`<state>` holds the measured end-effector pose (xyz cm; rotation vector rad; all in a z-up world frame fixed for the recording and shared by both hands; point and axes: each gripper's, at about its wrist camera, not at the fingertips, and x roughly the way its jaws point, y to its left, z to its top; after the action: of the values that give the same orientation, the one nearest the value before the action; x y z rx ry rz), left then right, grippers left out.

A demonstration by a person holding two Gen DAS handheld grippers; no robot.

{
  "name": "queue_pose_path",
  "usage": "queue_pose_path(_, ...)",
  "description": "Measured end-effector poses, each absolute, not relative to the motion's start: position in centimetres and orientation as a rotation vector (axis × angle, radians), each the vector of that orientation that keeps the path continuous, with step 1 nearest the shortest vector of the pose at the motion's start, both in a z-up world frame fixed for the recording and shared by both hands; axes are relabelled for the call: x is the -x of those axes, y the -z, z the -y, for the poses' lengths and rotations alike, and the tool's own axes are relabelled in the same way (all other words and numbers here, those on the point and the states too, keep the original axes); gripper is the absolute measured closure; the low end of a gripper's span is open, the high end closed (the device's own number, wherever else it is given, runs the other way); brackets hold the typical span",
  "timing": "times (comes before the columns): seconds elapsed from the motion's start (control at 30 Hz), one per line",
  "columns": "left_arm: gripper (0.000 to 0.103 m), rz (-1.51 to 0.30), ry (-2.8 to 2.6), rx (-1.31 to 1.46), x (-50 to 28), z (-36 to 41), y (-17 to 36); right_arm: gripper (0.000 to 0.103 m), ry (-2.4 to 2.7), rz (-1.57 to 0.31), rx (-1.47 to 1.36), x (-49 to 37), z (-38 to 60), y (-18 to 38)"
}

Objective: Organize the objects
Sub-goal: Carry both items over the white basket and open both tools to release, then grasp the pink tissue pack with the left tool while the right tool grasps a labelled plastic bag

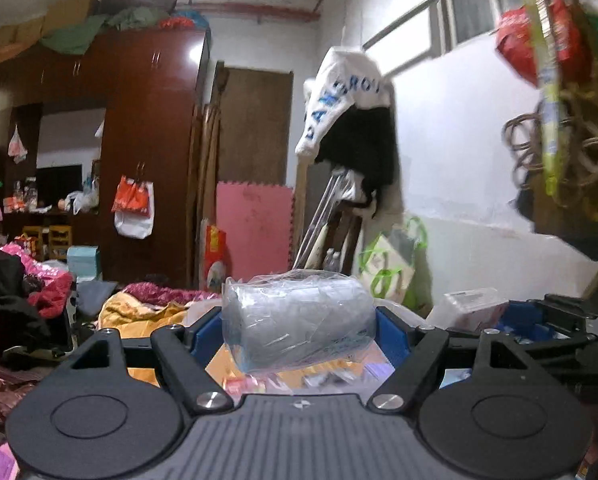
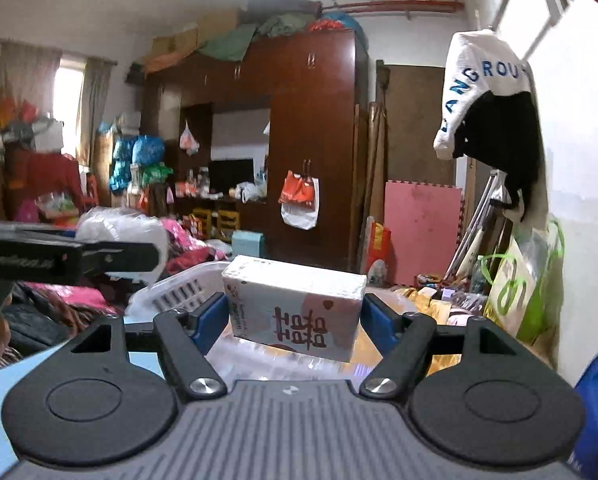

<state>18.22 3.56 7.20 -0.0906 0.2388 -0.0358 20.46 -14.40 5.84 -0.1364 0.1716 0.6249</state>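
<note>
In the left wrist view my left gripper [image 1: 299, 326] is shut on a clear plastic bundle [image 1: 299, 320], a rolled pack wrapped in crinkled film, held up in the air between the blue pads. At the right edge of that view the right gripper's black frame [image 1: 571, 320] shows with a white box [image 1: 471, 300] beside it. In the right wrist view my right gripper [image 2: 295, 316] is shut on that white box [image 2: 295, 312], which bears red characters and tilts slightly. The left gripper's black arm [image 2: 59, 258] shows at the left with the plastic bundle [image 2: 123, 236].
A white slotted basket [image 2: 179, 292] lies below, on a bed heaped with pink and yellow cloth [image 1: 139, 312]. A brown wardrobe [image 1: 151, 152] fills the back. A white and black garment [image 1: 351, 120] hangs on the right wall. Bags and coiled rope [image 1: 559, 120] hang close at upper right.
</note>
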Motion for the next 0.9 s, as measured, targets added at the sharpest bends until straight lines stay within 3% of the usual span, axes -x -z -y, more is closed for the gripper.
queue_pose_path(0.17,0.021,-0.371,0.051,0.164,-25.0,-4.8,-6.2,0.027,-0.613,-0.243,0.182,-24.9,12.3,-5.5)
queue_pose_path(0.23,0.014,-0.39,0.08,0.195,-26.1,-5.0,-5.6,0.019,-0.616,-0.261,0.201,-25.2,12.0,-5.1)
queue_pose_path(0.3,0.001,-0.412,0.078,0.232,-26.5,-5.4,-5.2,0.0,-0.575,-0.218,0.194,-24.5,12.5,-5.1)
queue_pose_path(0.57,0.0,-0.295,0.108,0.163,-18.9,-5.7,-5.0,0.0,-0.675,-0.237,0.074,-19.2,17.6,-5.1)
queue_pose_path(0.77,0.0,-0.282,0.034,0.11,-10.0,-5.1,-0.1,0.0,-0.788,-0.336,0.064,-11.5,19.4,2.7)
queue_pose_path(0.9,0.0,-0.316,0.059,0.124,-8.0,-5.2,2.7,0.0,-0.843,-0.385,0.088,-7.7,18.6,6.7)
